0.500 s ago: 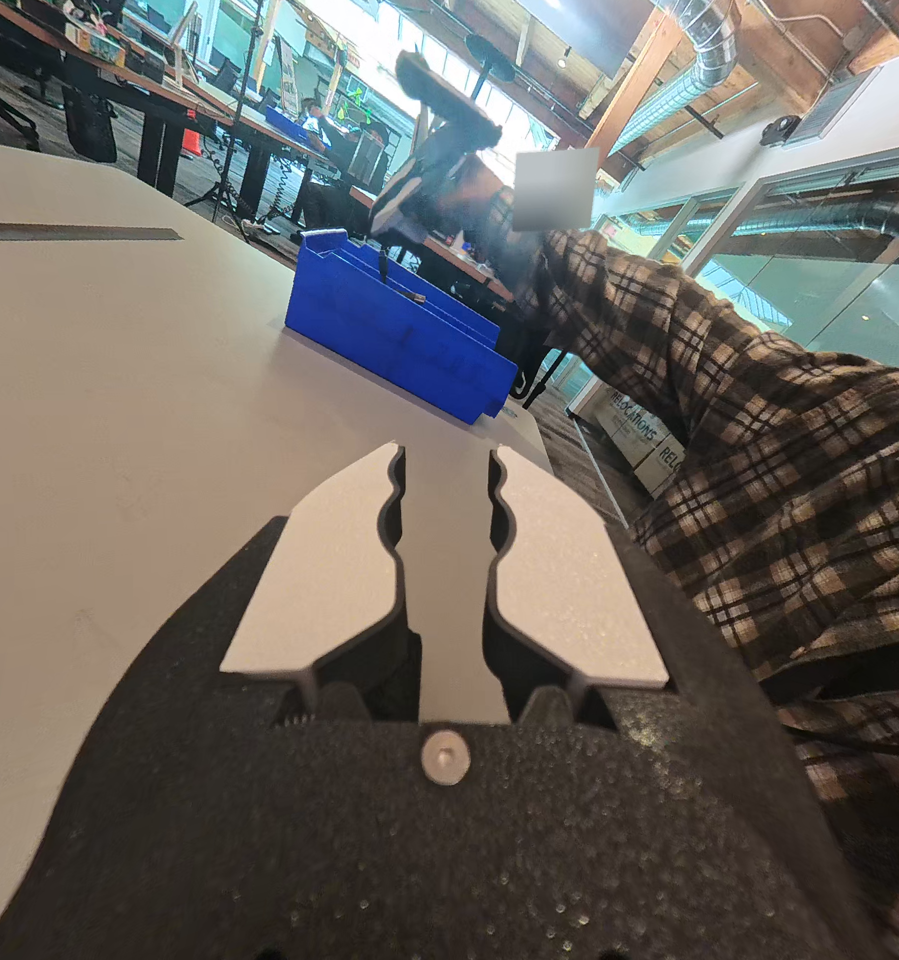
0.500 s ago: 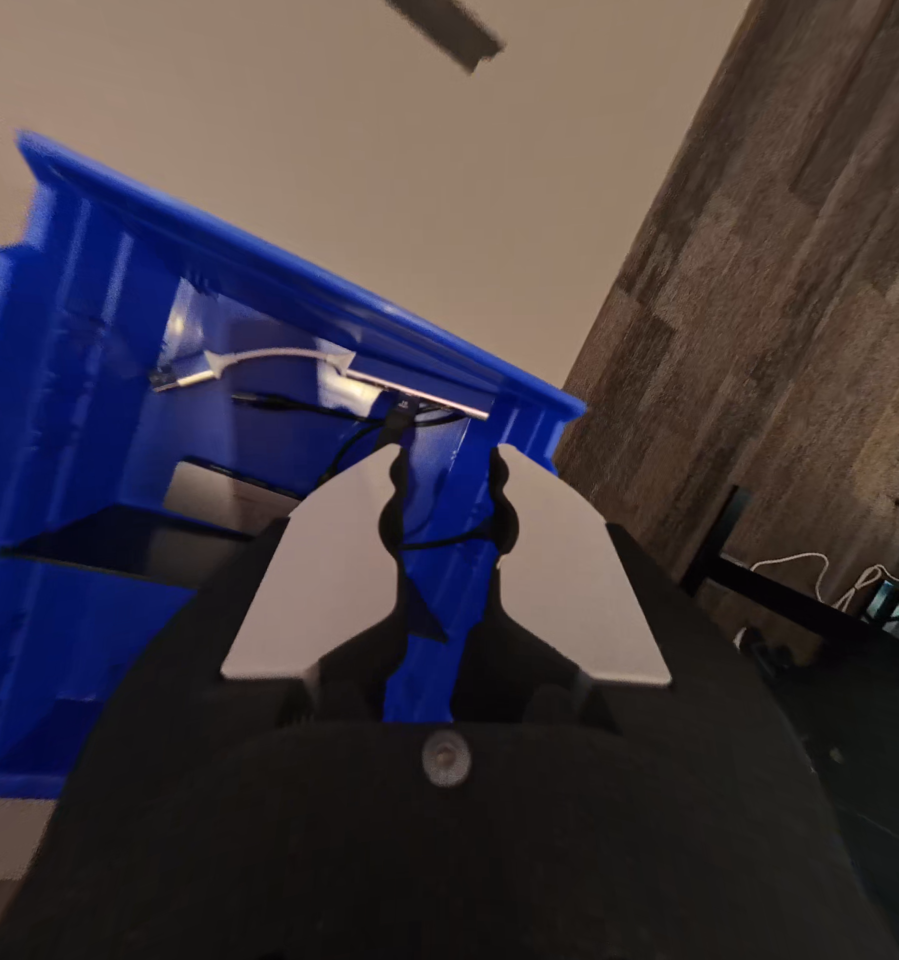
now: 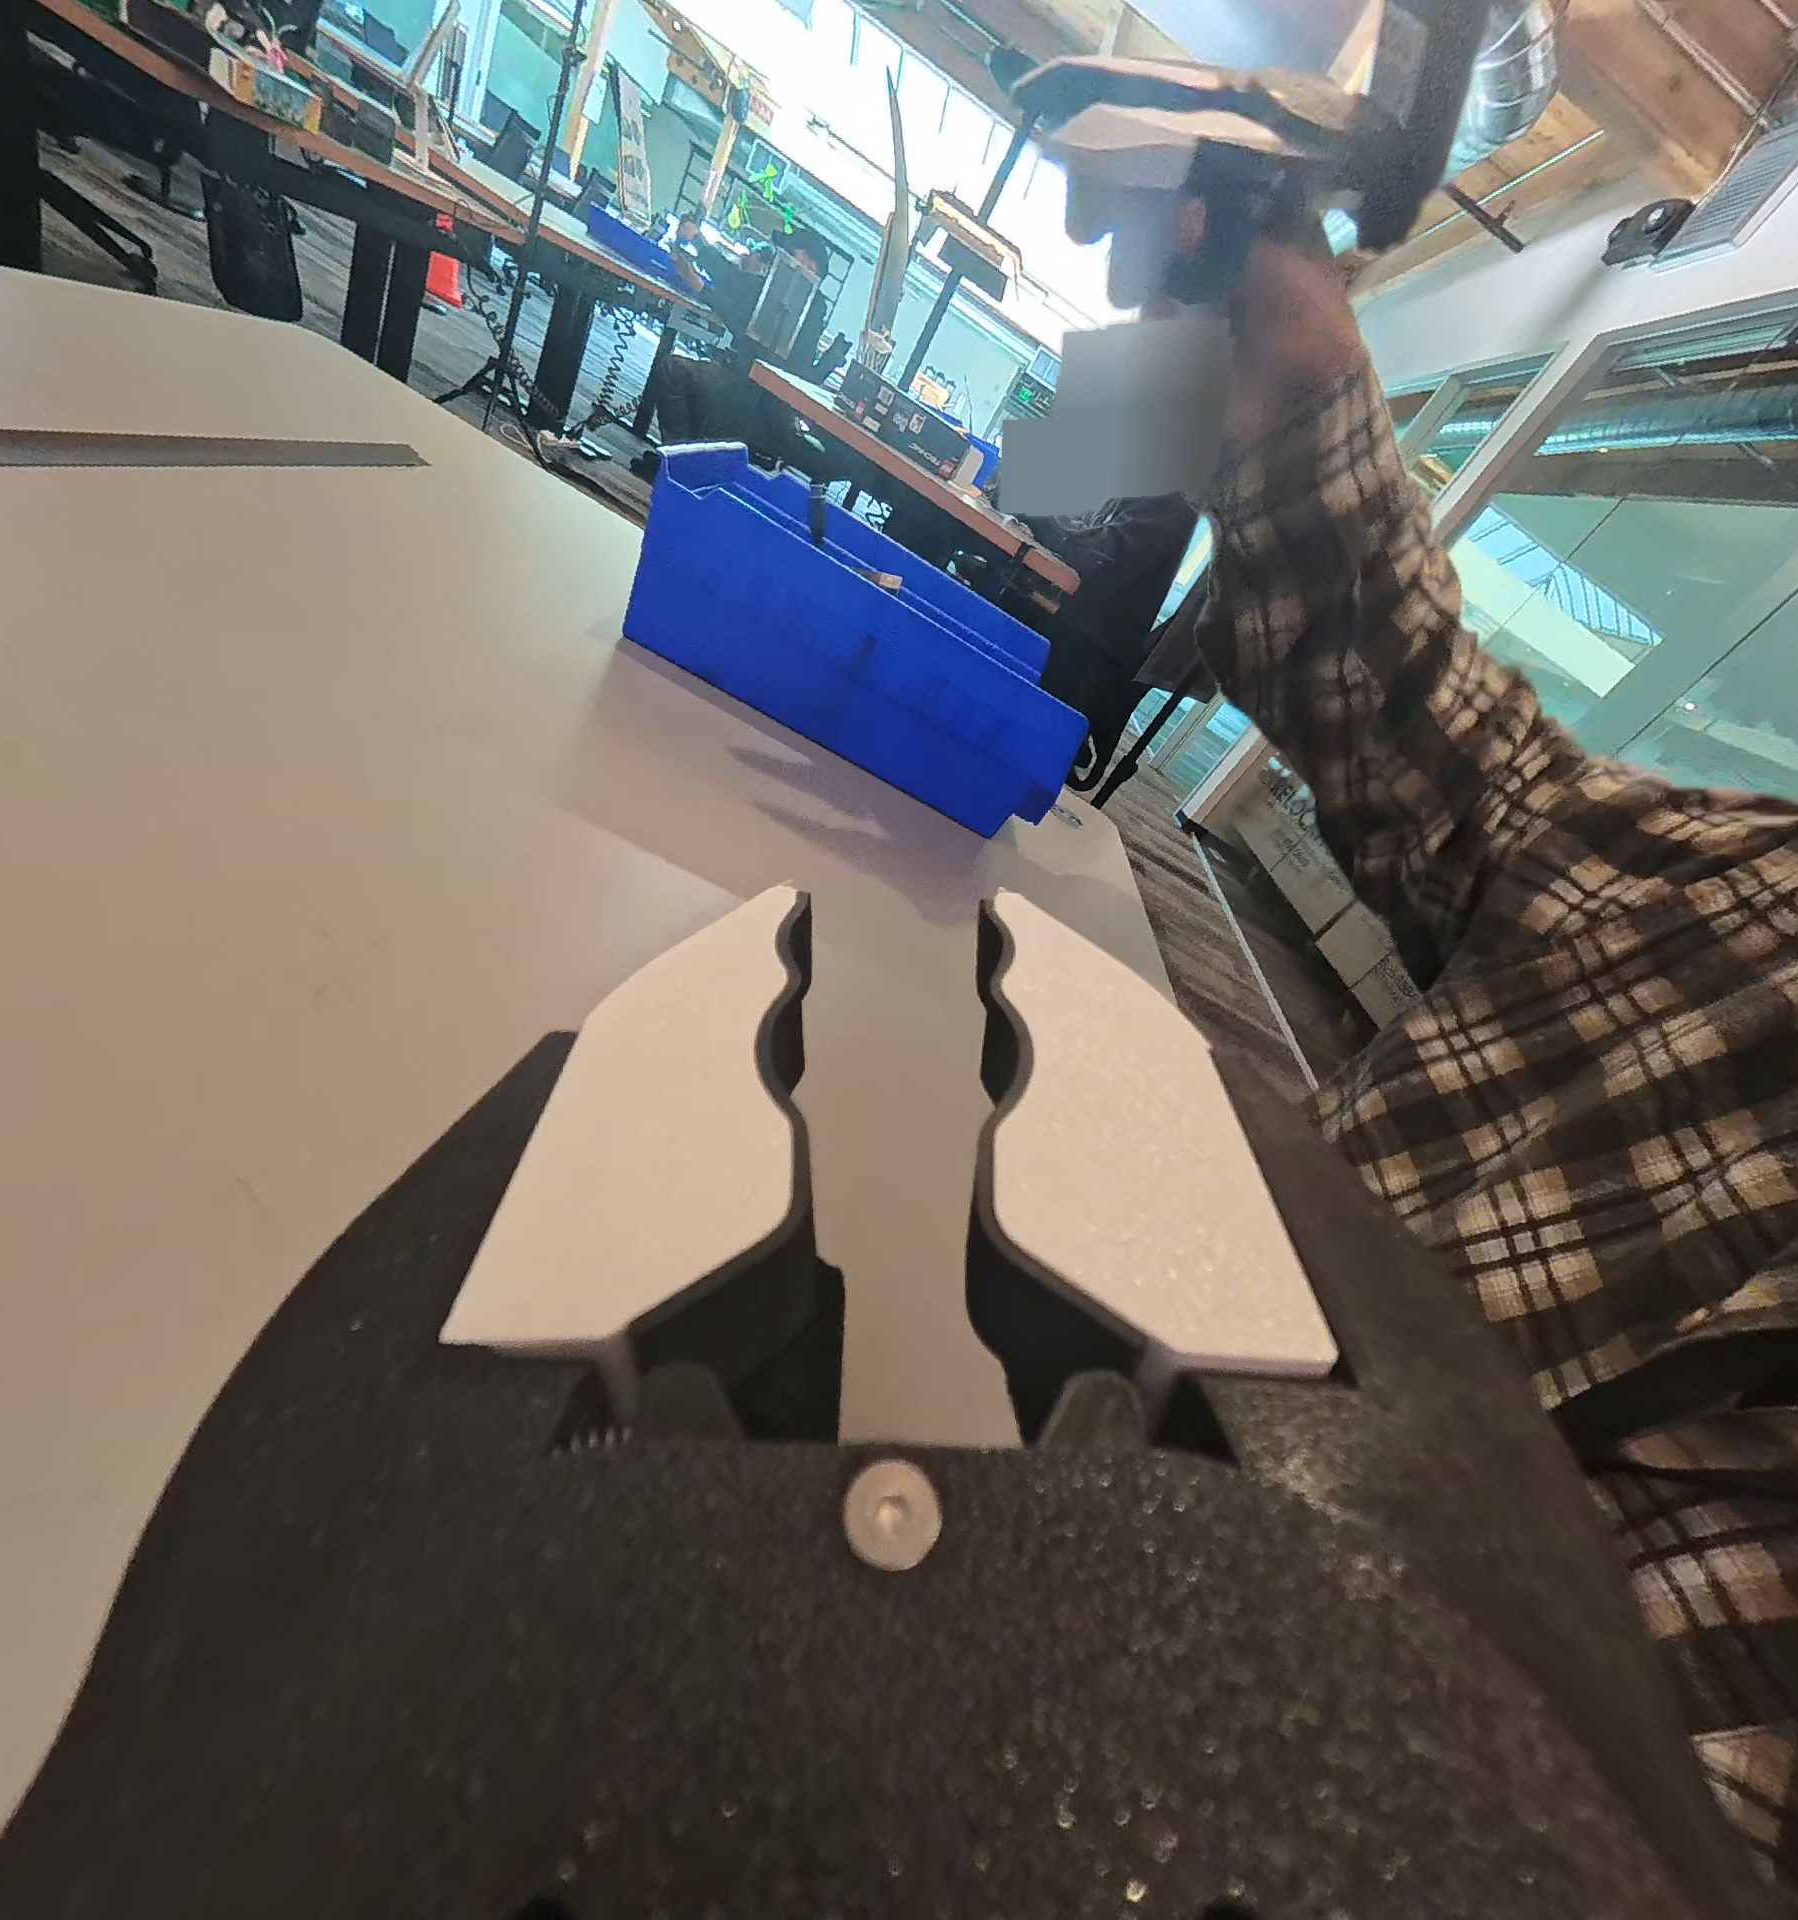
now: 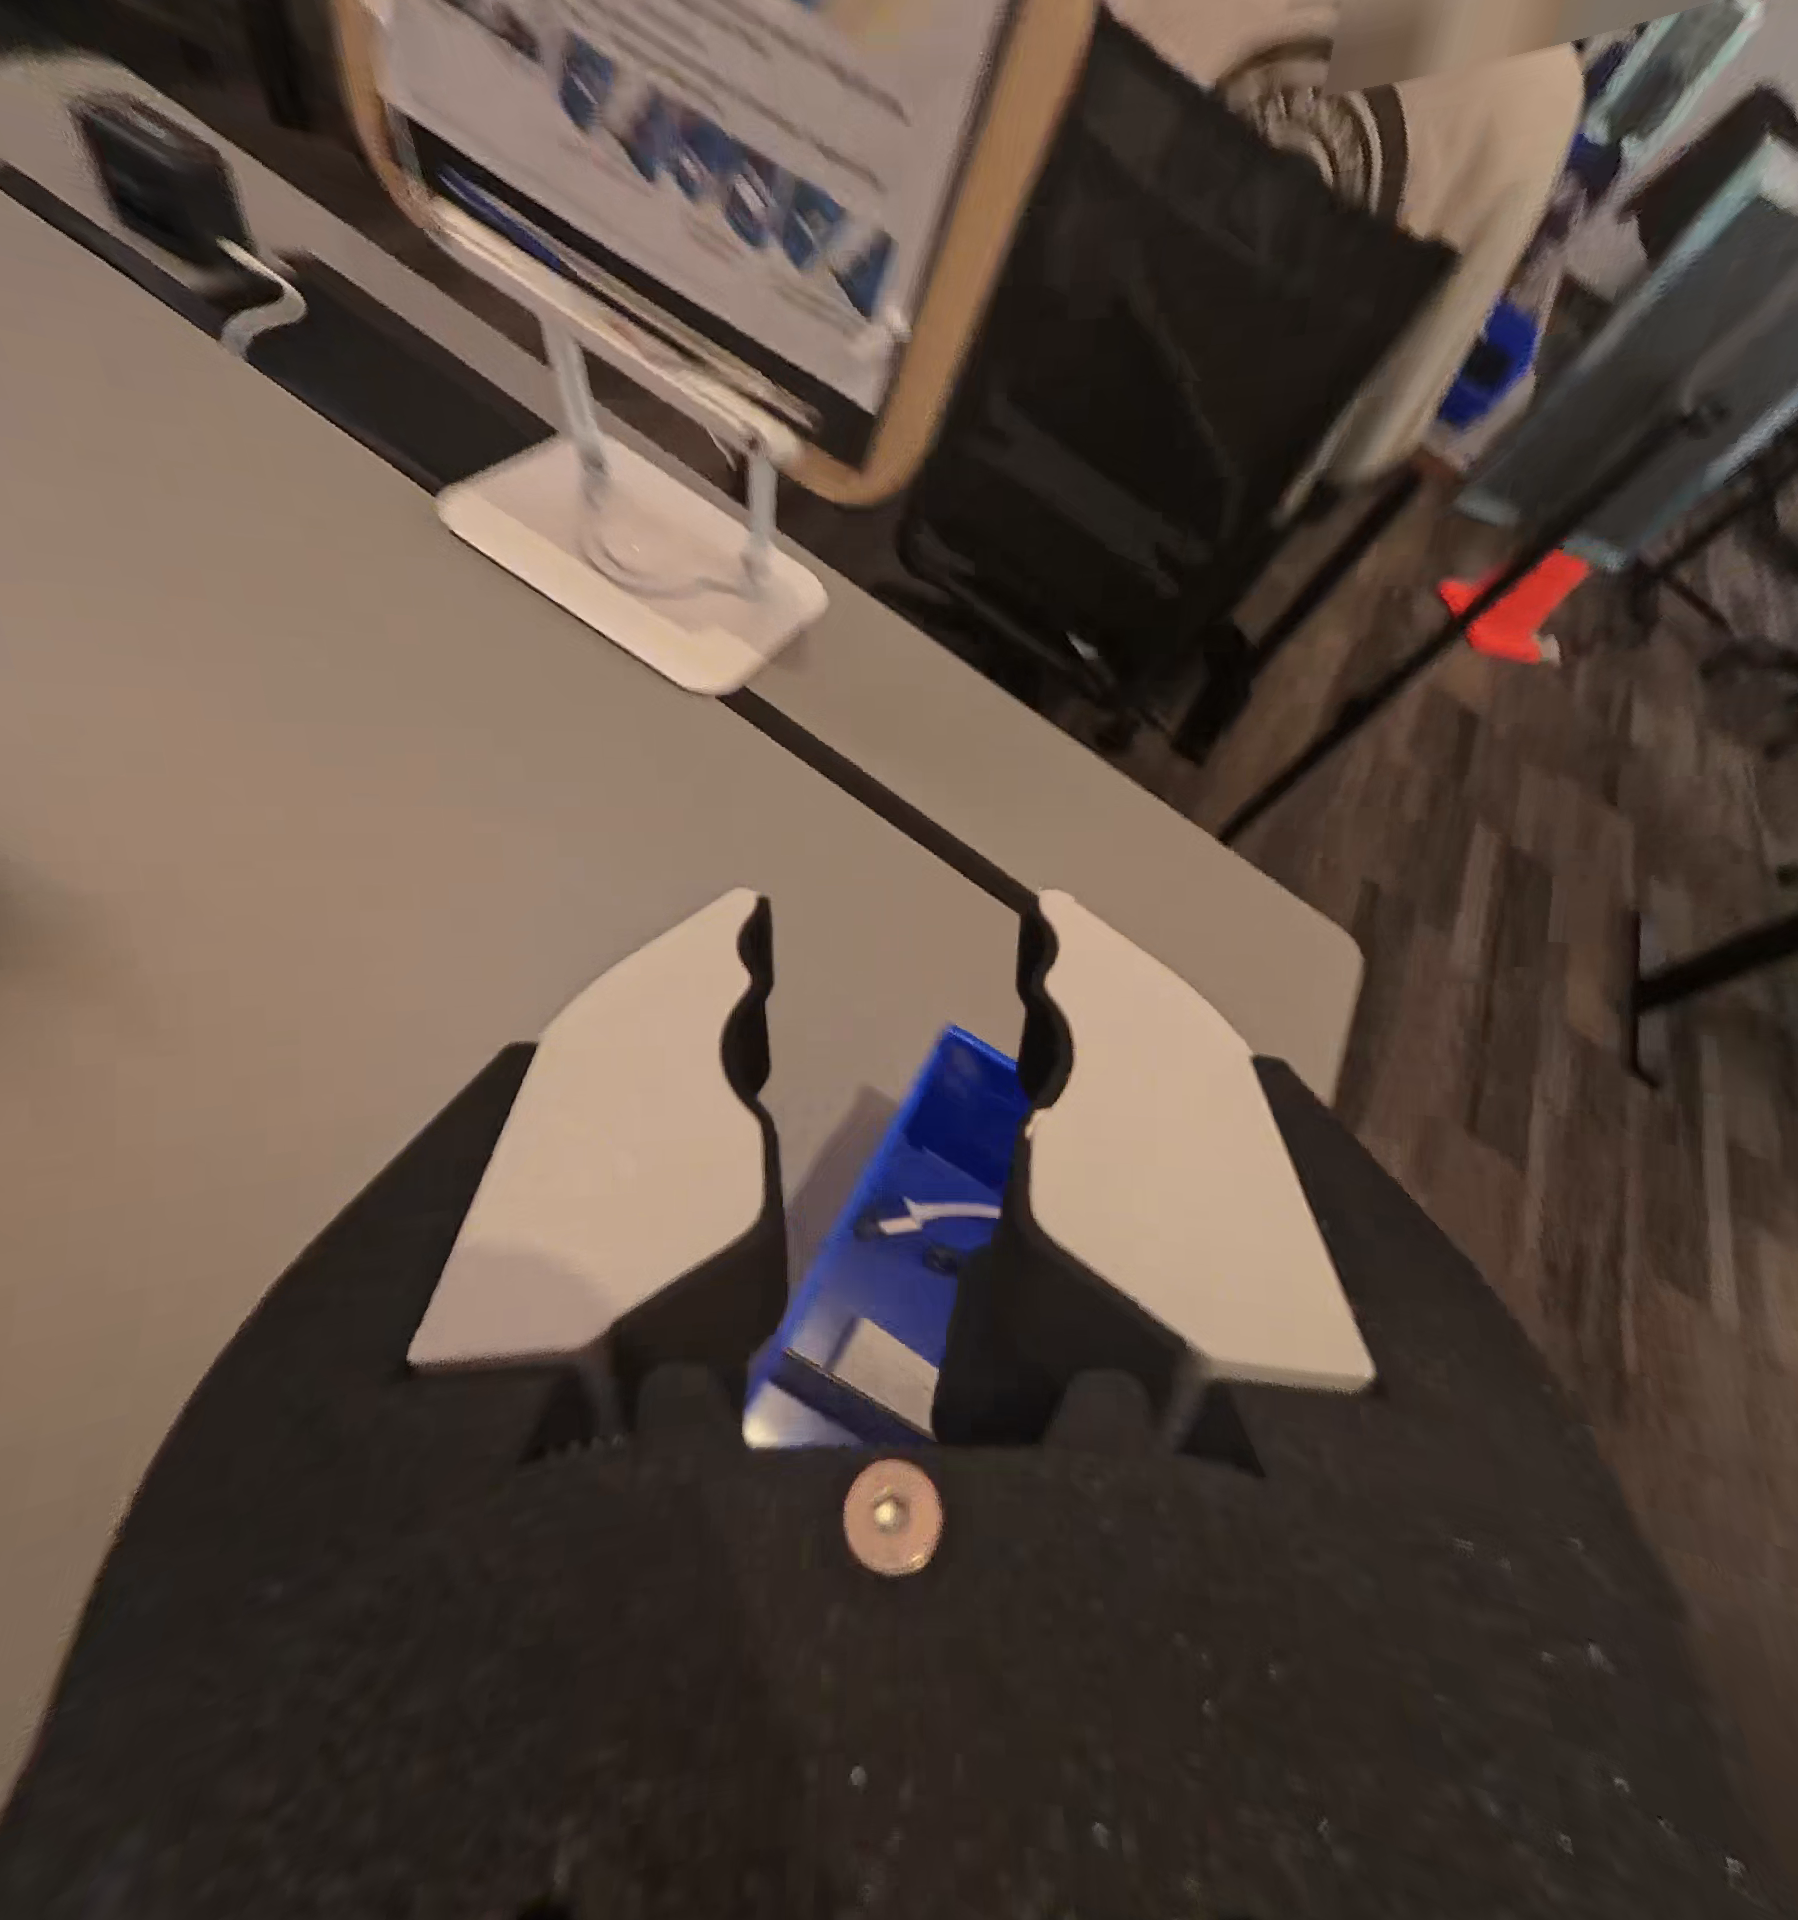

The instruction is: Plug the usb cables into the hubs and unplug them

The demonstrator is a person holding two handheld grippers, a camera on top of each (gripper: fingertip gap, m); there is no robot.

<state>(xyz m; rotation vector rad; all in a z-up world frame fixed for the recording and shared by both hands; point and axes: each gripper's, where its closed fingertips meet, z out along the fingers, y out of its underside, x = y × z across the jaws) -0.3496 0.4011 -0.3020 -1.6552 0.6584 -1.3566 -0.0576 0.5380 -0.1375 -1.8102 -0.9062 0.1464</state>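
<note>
— Where are the cables?

— In the blue bin (image 3: 833, 665) on the counter (image 3: 251, 779). The left tongs (image 3: 890, 914) sit low, apart and empty, the bin well ahead, long side across.

— And the right tongs (image 4: 895, 914)?

— High up, apart, empty. The white cable (image 4: 942, 1216) lies right below them, so they're nearer.

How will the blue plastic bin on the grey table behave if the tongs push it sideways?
The blue plastic bin looks long and low, so it would probably slide rather than tip. The grey table seems smooth, so little should resist it. Only thin cables and a flat part show inside, so it is likely light.
</note>
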